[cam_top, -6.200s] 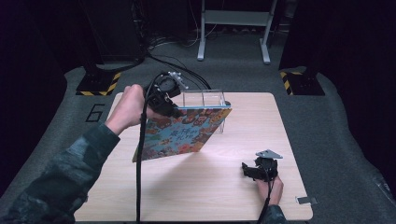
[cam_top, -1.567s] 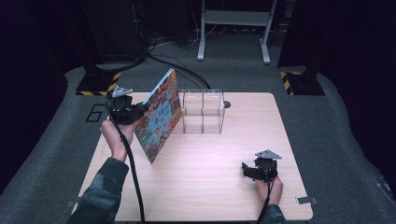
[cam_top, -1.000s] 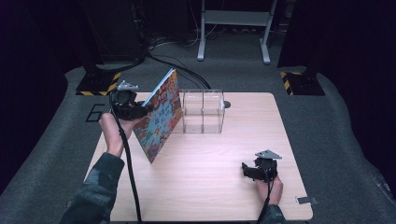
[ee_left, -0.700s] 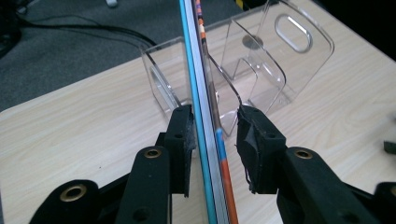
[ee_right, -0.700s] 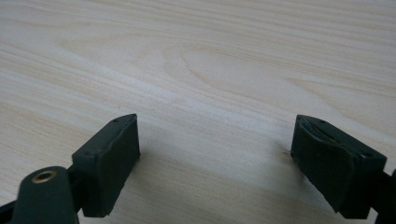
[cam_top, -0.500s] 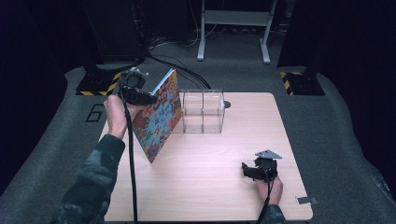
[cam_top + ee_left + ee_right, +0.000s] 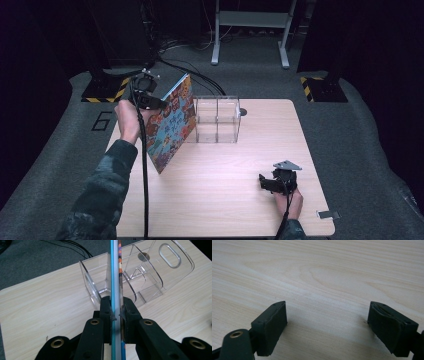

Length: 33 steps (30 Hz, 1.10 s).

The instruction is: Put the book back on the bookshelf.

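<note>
One claw (image 7: 116, 311) pinching book (image 7: 115, 277) edge-on

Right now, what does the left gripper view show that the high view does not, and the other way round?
Left gripper view: the book's thin edge pinched between the black pads of the left gripper, and an oval cutout in the clear organizer's wall.

High view: the book's colourful cover, standing tilted on the table, and the right gripper resting near the front right corner.

Both: book, organizer beyond it, wooden table.
</note>
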Each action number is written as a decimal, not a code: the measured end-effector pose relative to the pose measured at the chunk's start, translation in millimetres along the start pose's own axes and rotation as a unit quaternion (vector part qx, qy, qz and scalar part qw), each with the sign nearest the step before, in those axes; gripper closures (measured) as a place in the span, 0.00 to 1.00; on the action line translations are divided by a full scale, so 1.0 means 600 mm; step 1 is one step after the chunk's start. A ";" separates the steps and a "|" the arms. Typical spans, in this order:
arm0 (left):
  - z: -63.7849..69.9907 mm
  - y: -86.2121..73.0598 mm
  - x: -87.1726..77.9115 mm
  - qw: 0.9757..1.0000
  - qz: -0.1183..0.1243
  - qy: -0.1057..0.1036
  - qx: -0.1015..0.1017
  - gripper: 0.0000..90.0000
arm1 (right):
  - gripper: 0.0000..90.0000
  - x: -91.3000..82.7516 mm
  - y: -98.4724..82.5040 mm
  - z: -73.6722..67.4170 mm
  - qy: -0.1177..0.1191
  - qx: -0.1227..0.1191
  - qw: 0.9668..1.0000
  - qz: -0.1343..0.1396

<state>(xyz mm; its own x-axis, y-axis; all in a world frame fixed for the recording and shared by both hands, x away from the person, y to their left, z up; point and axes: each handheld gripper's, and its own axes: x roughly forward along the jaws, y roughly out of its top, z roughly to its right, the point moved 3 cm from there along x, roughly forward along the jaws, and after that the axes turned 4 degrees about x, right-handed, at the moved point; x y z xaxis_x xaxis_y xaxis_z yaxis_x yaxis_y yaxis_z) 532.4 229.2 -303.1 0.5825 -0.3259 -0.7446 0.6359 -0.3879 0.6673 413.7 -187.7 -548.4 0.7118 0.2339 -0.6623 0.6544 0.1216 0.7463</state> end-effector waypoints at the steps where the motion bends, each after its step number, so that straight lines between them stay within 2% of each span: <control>1: 0.001 0.002 0.001 1.000 -0.002 0.001 -0.004 0.90 | 0.17 0.000 0.000 0.000 0.000 0.000 1.000 0.000; 9: -0.003 0.020 -0.004 1.000 0.008 0.011 -0.013 0.90 | 0.17 0.000 0.000 0.000 -0.001 0.001 1.000 0.000; 11: -0.005 0.025 -0.003 1.000 0.002 0.012 -0.013 0.90 | 0.17 0.000 0.000 0.000 -0.001 0.001 1.000 0.000; 19: -0.006 0.043 0.013 0.999 0.002 0.020 -0.031 0.90 | 0.18 0.000 0.000 0.000 -0.001 0.001 1.000 0.000; 20: -0.006 0.043 0.014 0.999 0.000 0.021 -0.039 0.90 | 0.18 0.000 0.000 0.000 -0.001 0.001 1.000 0.000; 23: -0.010 0.047 0.022 0.998 0.002 0.019 -0.055 0.90 | 0.18 0.000 0.000 0.000 -0.001 0.001 1.000 0.001; 27: -0.017 0.042 0.033 0.998 -0.013 0.007 -0.068 0.90 | 0.18 0.000 0.000 0.001 0.000 0.000 1.000 0.001; 31: -0.022 0.038 0.034 0.997 -0.003 0.005 -0.079 0.90 | 0.18 0.000 0.000 0.000 0.000 0.001 1.000 0.002; 32: -0.024 0.037 0.033 0.997 -0.003 -0.001 -0.076 0.89 | 0.18 0.000 0.000 0.000 0.000 0.000 1.000 0.002; 33: -0.025 0.036 0.031 0.997 0.011 0.000 -0.078 0.87 | 0.18 0.000 0.000 0.001 0.001 -0.002 1.000 0.001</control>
<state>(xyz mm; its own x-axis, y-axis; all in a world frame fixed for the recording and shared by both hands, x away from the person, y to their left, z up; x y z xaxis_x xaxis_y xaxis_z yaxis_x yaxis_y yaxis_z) 564.4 227.5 -302.1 0.5968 -0.3335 -0.7298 0.6942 -0.2416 0.6780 413.7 -188.2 -548.4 0.7127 0.2352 -0.6609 0.6522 0.1247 0.7477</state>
